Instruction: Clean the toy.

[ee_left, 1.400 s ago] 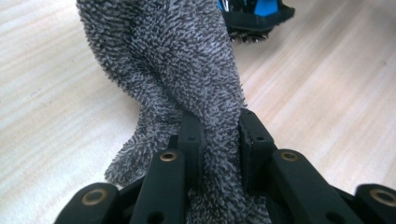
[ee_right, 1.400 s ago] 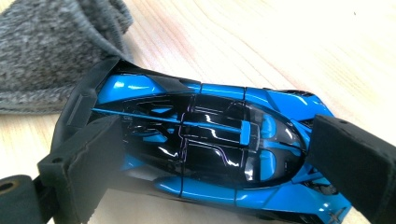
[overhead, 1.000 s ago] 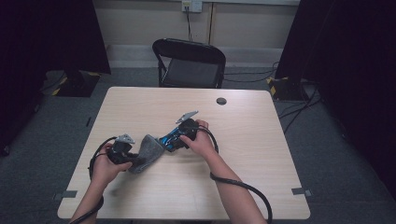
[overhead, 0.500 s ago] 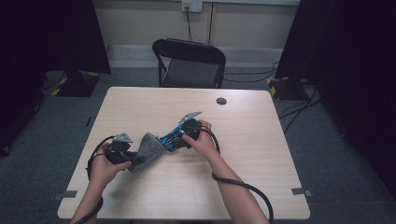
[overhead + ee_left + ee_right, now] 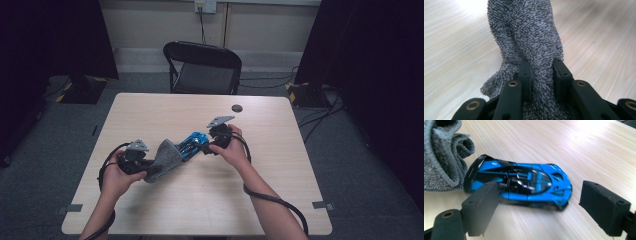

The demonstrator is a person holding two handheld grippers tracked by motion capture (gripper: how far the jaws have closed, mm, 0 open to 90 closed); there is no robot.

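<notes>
A blue and black toy car (image 5: 192,144) lies on the wooden table (image 5: 280,200), its rear against a grey terry cloth (image 5: 162,159). My left gripper (image 5: 146,167) is shut on that cloth; in the left gripper view both jaws pinch a thick fold of the cloth (image 5: 529,32) at the left gripper (image 5: 540,72). My right gripper (image 5: 207,145) is open at the car's other end. Its jaws have just been closing. In the right gripper view the car (image 5: 524,182) lies just ahead of the right gripper (image 5: 541,195), with a wide gap at the right pad. The cloth (image 5: 441,157) is bunched at top left.
A small black disc (image 5: 237,108) sits near the table's far edge. A black folding chair (image 5: 202,67) stands behind the table. Black cables trail from both grippers over the near part of the table, and dark curtains hang on both sides.
The right gripper has shifted a little to the right along the car. The left hand has lifted the cloth slightly.
</notes>
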